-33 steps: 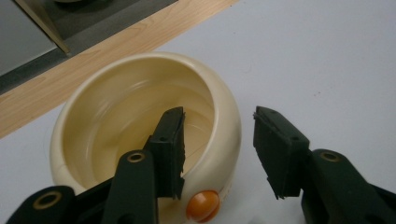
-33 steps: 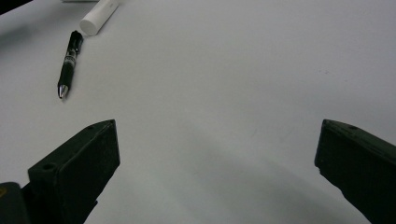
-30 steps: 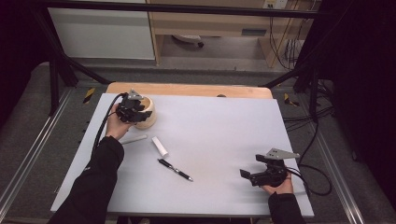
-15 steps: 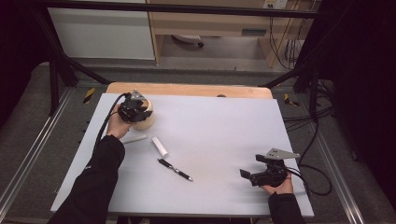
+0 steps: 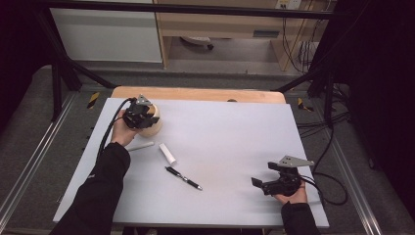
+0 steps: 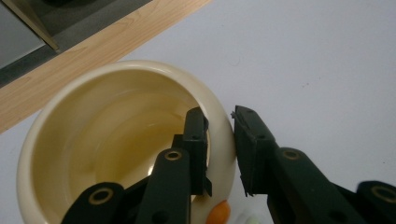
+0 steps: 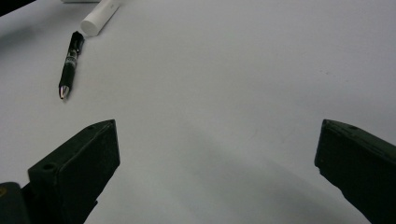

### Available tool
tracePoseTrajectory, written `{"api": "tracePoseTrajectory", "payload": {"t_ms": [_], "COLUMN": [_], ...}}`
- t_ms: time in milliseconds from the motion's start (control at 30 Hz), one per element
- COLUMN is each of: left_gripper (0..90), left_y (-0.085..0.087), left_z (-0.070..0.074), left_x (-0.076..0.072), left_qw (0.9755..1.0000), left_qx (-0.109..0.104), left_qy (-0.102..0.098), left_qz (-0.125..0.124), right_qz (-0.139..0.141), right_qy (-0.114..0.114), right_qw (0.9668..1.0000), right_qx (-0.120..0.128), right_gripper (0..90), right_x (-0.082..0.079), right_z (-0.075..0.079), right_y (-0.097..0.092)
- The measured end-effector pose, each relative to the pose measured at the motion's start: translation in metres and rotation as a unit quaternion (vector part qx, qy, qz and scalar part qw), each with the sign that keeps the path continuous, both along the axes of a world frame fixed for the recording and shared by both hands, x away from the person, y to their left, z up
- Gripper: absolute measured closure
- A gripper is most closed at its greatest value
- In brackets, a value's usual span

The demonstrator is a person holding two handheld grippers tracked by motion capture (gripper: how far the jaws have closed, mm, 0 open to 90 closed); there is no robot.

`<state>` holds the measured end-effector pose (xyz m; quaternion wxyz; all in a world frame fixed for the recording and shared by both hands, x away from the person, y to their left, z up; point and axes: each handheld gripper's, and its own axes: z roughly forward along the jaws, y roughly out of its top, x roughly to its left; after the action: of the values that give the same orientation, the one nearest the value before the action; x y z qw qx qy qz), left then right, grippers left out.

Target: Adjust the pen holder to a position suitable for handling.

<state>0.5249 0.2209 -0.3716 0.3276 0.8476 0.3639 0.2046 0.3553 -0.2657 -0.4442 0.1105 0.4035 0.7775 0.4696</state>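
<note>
Stage: cup (image 6: pixel 116 140) wall is clamped by left gripper (image 6: pixel 219 140), jaws just closed, one inside, one outside | Place: far-left corner of tabletop (image 5: pixel 235 132) | Left: lift not begun; pen (image 5: pixel 183 177) untouched | right gripper (image 5: pixel 259 184) spread, near-right edge.

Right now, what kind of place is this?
Probably a lab recording station: a white table inside a black metal frame, cables on the floor, and hand-held grippers, the left gripper gripping a cream pot.

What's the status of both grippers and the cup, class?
Left gripper has just closed on the cup wall, one jaw inside. Right gripper open, idle over the table. Pen nearby, not blocking.
</note>
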Motion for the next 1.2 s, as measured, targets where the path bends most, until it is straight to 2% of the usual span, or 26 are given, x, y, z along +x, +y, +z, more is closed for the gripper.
{"api": "tracePoseTrajectory", "payload": {"t_ms": [300, 633, 733, 1033, 1200], "left_gripper": [75.7, 76.2, 76.2, 76.4, 76.4], "left_y": [0.002, 0.005, 0.002, -0.01, -0.02], "left_z": [0.0, 0.014, 0.019, 0.028, 0.031], "left_x": [-0.003, -0.014, -0.022, -0.037, -0.044], "left_qw": [1.0, 0.9995, 0.9991, 0.9982, 0.998], "left_qx": [-0.003, -0.026, -0.036, -0.049, -0.047], "left_qy": [-0.003, -0.016, -0.021, -0.025, -0.026], "left_qz": [0.006, -0.002, -0.008, -0.024, -0.032], "right_qz": [0.0, 0.0, 0.0, -0.001, -0.001], "right_qy": [0.0, 0.0, -0.001, -0.002, -0.001], "right_qw": [1.0, 1.0, 1.0, 1.0, 1.0], "right_qx": [-0.001, 0.0, -0.001, -0.001, -0.002], "right_gripper": [0.7, 0.7, 0.7, 0.7, 0.7], "right_x": [0.0, 0.0, 0.0, 0.0, 0.0], "right_z": [0.0, 0.0, 0.0, 0.0, 0.0], "right_y": [0.0, 0.0, 0.0, 0.0, 0.0]}}
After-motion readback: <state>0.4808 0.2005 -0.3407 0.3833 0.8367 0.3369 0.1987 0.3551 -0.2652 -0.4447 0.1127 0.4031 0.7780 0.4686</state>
